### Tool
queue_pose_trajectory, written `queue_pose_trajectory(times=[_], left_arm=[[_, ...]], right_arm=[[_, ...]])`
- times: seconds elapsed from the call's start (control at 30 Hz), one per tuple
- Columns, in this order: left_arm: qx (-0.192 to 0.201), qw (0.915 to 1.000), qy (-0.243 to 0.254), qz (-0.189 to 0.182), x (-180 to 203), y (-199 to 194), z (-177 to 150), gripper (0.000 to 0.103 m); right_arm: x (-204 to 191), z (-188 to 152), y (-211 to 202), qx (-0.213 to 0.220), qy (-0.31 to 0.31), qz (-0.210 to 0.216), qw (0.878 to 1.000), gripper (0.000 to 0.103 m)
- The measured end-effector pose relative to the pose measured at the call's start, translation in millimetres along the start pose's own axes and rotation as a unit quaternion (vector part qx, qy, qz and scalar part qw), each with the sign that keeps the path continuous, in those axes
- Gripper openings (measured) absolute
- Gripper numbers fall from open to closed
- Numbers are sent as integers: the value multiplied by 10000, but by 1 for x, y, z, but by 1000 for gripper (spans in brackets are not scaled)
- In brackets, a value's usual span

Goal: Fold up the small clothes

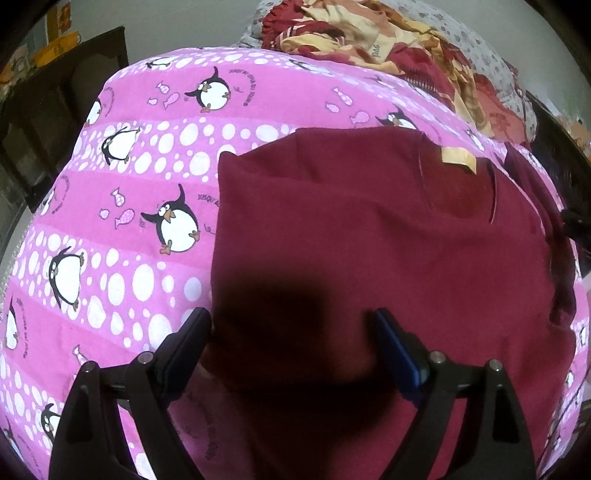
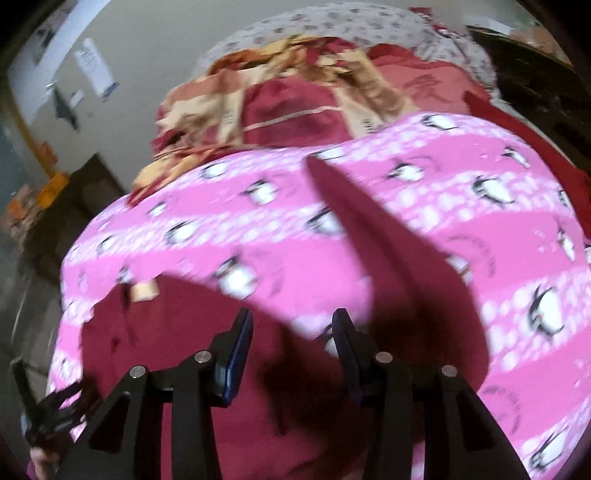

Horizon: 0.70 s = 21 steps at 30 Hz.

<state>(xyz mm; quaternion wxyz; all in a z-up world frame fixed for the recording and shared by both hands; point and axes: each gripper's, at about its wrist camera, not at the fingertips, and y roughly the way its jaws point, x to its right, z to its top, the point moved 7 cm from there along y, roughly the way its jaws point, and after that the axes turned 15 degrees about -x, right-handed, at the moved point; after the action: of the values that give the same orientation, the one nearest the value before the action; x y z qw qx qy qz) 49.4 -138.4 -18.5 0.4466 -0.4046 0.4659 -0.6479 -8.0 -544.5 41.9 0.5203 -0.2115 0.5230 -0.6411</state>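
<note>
Lying flat on the penguin-print pink sheet [image 1: 122,258], a maroon shirt [image 1: 351,240].

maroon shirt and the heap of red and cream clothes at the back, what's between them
In the left wrist view, only bare pink penguin bedsheet lies between the maroon shirt and the clothes heap.

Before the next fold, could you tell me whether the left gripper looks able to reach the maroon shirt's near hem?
Probably yes: the left gripper hangs open right over the maroon shirt, nothing lying between.
</note>
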Motion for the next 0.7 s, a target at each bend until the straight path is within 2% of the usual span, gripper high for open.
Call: queue_pose_trajectory(times=[0.17, 0.27, 0.4, 0.43, 0.53, 0.7], left_arm=[[-30, 9999, 91, 74, 3, 1, -1, 87], [-59, 9999, 108, 82, 2, 1, 0, 87], [-74, 9999, 57, 79, 0, 1, 1, 87], [-83, 9999, 51, 80, 1, 1, 3, 87], [-107, 9999, 33, 73, 0, 2, 2, 87], [-24, 10000, 23, 45, -2, -5, 1, 87]], right_arm=[[5, 33, 26, -3, -201, -531, 9984, 49], [12, 53, 43, 6, -313, -1237, 9918, 49], [30, 61, 67, -357, -211, -1509, 9877, 48], [35, 63, 69, -349, -121, -1440, 9889, 48], [47, 64, 65, -354, 205, -1010, 9940, 14], [49, 56, 29, -113, 446, 174, 9988, 9]])
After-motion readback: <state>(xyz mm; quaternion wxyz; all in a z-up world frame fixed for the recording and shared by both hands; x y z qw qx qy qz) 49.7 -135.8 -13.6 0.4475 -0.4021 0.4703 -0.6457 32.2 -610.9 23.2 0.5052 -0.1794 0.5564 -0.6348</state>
